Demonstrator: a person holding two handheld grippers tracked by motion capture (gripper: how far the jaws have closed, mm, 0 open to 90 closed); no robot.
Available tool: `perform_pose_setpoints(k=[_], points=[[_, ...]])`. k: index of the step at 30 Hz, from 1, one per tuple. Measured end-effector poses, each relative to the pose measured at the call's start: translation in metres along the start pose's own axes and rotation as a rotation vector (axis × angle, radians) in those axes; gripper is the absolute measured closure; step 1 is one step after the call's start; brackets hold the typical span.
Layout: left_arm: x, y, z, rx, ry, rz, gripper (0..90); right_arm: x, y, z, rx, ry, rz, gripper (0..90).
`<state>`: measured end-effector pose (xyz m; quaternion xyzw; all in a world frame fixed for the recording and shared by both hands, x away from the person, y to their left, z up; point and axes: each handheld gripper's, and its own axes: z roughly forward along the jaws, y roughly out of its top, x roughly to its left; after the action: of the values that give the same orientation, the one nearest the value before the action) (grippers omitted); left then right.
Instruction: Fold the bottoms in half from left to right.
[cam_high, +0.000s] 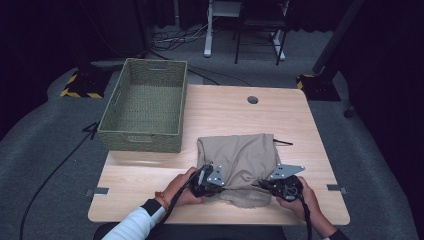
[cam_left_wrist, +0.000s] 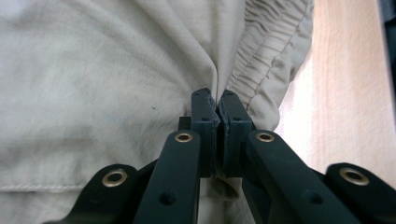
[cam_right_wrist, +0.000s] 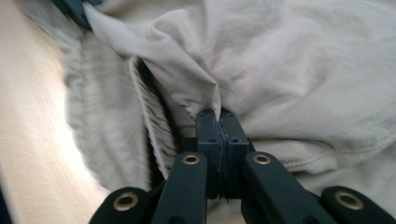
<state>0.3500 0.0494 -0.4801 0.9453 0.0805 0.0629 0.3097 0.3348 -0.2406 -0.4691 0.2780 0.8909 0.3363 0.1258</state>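
Nearest the table's front edge, 2 hands come in from below, each with a gripper on the beige garment (cam_high: 240, 162); the left gripper (cam_high: 206, 186) sits at the cloth's near left corner, the right gripper (cam_high: 272, 186) at its near right corner, and a frayed-looking fold of fabric hangs between them toward the front edge. In the left gripper view the jaws of the left gripper (cam_left_wrist: 217, 105) are pressed together with a ridge of the garment (cam_left_wrist: 102, 93) pinched in the seam between them; the gathered elastic band (cam_left_wrist: 268, 60) runs just beside the jaw tips, and bare table (cam_left_wrist: 345, 93) shows past it. In the right gripper view the right gripper (cam_right_wrist: 219, 116) does the same, jaws tight on a peaked fold of the garment (cam_right_wrist: 303, 70), cloth rising straight out of the tips; the gathered band (cam_right_wrist: 149, 121) lies just to one side, the table (cam_right_wrist: 32, 116) beyond that. Further out, the garment spreads in a bunched, roughly square heap over the middle of the table (cam_high: 300, 115). Beyond and to the left stands a woven basket (cam_high: 145, 102) on the table's far left corner, well apart from the cloth; a round hole (cam_high: 252, 100) marks the far edge.
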Motion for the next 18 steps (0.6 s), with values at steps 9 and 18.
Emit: perform_pose_setpoints(k=[9, 18], points=[[0.010, -0.008, -0.031, -0.049, 0.042, -0.061, 78.5, -0.009, -0.001, -0.023, -0.058, -0.053, 0.004, 88.6], [0.004, 0.030, -0.048, -0.296, 0.108, -0.116, 45.1, 0.009, 0.010, -0.058, -0.211, -0.012, -0.057, 56.3]])
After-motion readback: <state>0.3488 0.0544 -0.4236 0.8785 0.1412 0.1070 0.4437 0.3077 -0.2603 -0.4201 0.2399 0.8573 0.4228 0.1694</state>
